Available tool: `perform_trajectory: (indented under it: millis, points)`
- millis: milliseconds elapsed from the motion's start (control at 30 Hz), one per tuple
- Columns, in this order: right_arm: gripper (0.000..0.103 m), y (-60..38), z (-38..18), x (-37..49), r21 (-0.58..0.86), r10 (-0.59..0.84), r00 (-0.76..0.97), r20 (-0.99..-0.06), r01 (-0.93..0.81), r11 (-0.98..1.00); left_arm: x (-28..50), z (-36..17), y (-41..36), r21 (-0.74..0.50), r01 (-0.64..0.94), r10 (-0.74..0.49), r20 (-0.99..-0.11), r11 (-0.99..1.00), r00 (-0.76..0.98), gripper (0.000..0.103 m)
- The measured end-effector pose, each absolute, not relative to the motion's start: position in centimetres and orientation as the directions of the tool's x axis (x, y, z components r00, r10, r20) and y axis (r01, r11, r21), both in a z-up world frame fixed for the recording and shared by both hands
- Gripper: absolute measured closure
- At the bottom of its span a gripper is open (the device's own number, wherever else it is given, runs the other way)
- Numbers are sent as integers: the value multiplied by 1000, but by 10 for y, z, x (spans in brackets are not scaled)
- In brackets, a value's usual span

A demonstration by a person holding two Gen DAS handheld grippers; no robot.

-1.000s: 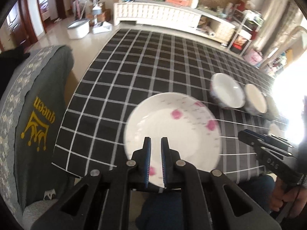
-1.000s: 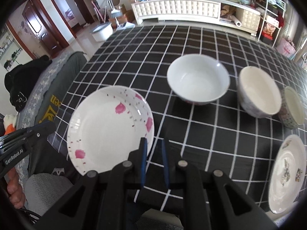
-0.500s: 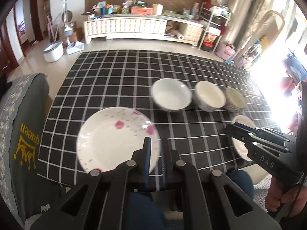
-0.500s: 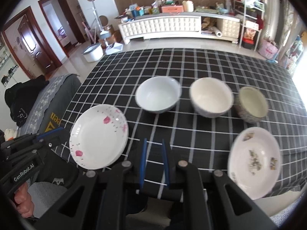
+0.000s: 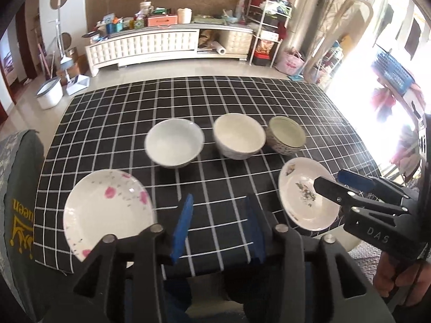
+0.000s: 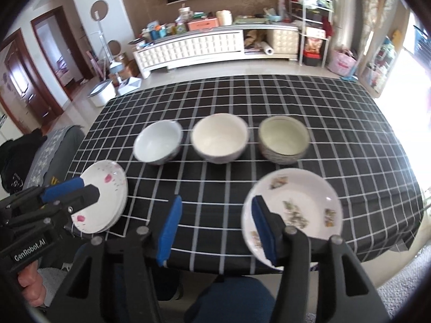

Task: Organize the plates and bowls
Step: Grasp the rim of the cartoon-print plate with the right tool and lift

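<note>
Three bowls stand in a row mid-table: a white bowl (image 5: 173, 142) at left, a cream bowl (image 5: 238, 140) in the middle, a patterned grey bowl (image 5: 286, 137) at right. A pink-flowered plate (image 5: 107, 212) lies at the front left and a plate with brown motifs (image 5: 307, 199) at the front right. My left gripper (image 5: 218, 224) is open and empty above the front edge, between the plates. My right gripper (image 6: 215, 228) is open and empty; its right finger overlaps the motif plate (image 6: 296, 210) in the view.
The table carries a black cloth with white checks (image 5: 188, 102). A grey-covered chair (image 5: 18, 202) stands at the left edge. A white cabinet (image 5: 161, 45) and shelves stand beyond the table. The person's knees are below the front edge.
Both grippers have opened from shut and pulled back and up from the table. The views swung right, so all three bowls and both plates now show.
</note>
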State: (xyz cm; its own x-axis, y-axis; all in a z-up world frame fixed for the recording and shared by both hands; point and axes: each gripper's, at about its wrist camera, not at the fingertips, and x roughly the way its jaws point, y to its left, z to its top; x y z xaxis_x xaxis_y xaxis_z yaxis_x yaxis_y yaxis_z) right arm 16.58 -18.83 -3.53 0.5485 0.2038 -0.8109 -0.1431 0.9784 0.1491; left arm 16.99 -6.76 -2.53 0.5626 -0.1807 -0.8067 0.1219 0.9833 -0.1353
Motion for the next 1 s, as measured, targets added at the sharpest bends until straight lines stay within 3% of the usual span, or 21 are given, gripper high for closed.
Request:
perform_trajectory:
  millis: [567,1000]
  points:
    - [34,-279,-70,183,88,94,500,-861,-37,995,215,-74,-166,-190,239,-277,-866,952,417,61]
    - [34,-327,-117,200,68,61,433,-900,2,998,246,-124,-201,-116,237,-202,-903,965,380,61]
